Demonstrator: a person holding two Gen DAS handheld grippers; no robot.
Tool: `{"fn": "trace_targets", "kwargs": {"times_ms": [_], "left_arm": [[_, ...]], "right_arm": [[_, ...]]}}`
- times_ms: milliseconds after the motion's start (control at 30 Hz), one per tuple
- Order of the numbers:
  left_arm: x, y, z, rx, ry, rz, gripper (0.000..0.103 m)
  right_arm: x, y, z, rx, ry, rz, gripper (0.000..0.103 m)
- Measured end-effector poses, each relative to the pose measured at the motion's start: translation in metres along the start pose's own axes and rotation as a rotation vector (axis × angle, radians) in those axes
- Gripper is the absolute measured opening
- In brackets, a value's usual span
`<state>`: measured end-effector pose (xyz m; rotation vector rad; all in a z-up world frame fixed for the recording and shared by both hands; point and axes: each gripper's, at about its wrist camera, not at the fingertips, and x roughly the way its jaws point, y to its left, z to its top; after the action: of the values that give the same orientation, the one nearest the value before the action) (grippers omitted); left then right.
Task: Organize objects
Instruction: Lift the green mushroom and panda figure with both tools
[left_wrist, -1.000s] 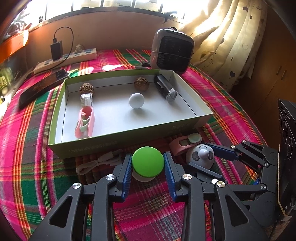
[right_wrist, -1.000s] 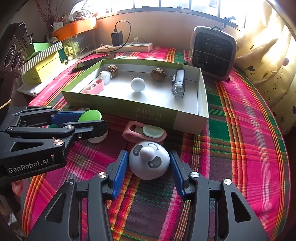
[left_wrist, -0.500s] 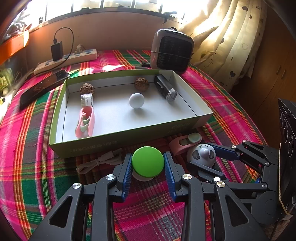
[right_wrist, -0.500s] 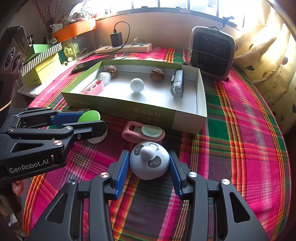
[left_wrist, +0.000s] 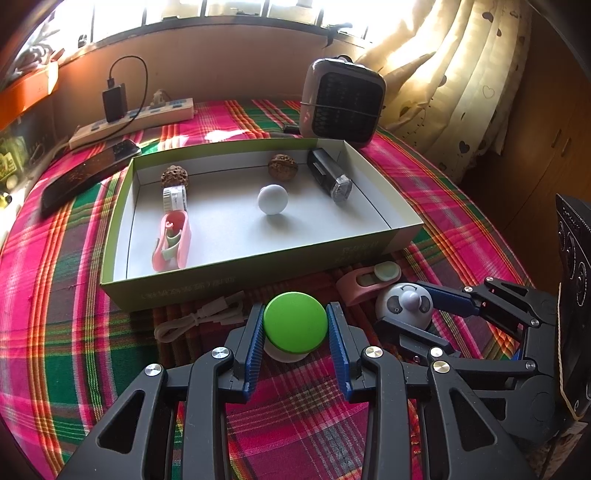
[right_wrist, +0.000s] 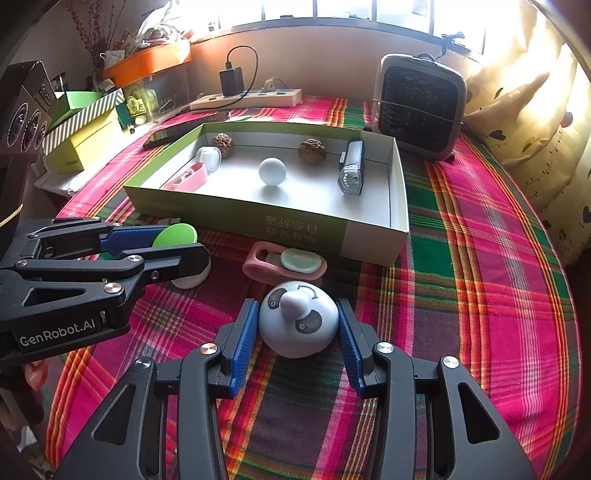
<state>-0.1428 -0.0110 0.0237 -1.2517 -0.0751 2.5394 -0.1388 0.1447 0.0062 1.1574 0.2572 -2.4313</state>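
- Your left wrist camera alone shows a white cable (left_wrist: 199, 317) coiled on the plaid cloth (left_wrist: 55, 332) just in front of the box, and a dark phone (left_wrist: 85, 177) lying flat to the box's left.
- Your right wrist camera alone shows the stacked yellow and striped boxes (right_wrist: 85, 129), an orange tray (right_wrist: 147, 62) on the sill and a dark speaker (right_wrist: 22, 107) at far left.
- Both views show the shallow green cardboard box (left_wrist: 240, 273) holding two walnuts, a white ball (left_wrist: 272, 199), a black bike light (left_wrist: 328, 175), a white tape roll and a pink dispenser (left_wrist: 171, 240), with the small heater (left_wrist: 341, 101) behind it.
- Your left gripper (left_wrist: 295, 326) has its blue pads closed against both sides of the green-capped round object (left_wrist: 295, 321), which sits on the cloth just before the box's front wall.
- Your right gripper (right_wrist: 297, 325) brackets the white panda-faced dome (right_wrist: 298, 325); the pads sit at its two sides, narrow, and appear to touch it. The dome rests on the cloth.
- A pink clip with a pale green disc (right_wrist: 284, 264) lies between the dome and the box, just beyond your right fingertips.
- In the right view, your left gripper comes in from the left edge, well apart from the dome.
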Motion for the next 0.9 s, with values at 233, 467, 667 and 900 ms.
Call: {"fn": "trace_targets", "kwargs": {"times_ms": [233,467,667,900], "left_arm": [[-0.007,0.001,-0.006,-0.007,-0.012,-0.012,0.031],[-0.015,0.000,-0.007,-0.007,-0.030,-0.018,0.031],[-0.020,0.000,-0.006,-0.009,-0.040,-0.017,0.031],[-0.023,-0.004,-0.003,0.001,-0.049,-0.015,0.031]], "right_arm": [[-0.004,-0.001,-0.001,0.009,-0.010,0.002,0.044],[-0.008,0.000,-0.001,0.012,-0.022,0.008,0.044],[-0.013,-0.001,0.001,0.016,-0.035,0.011,0.044],[-0.015,-0.002,0.002,0.017,-0.042,0.010,0.044]]}}
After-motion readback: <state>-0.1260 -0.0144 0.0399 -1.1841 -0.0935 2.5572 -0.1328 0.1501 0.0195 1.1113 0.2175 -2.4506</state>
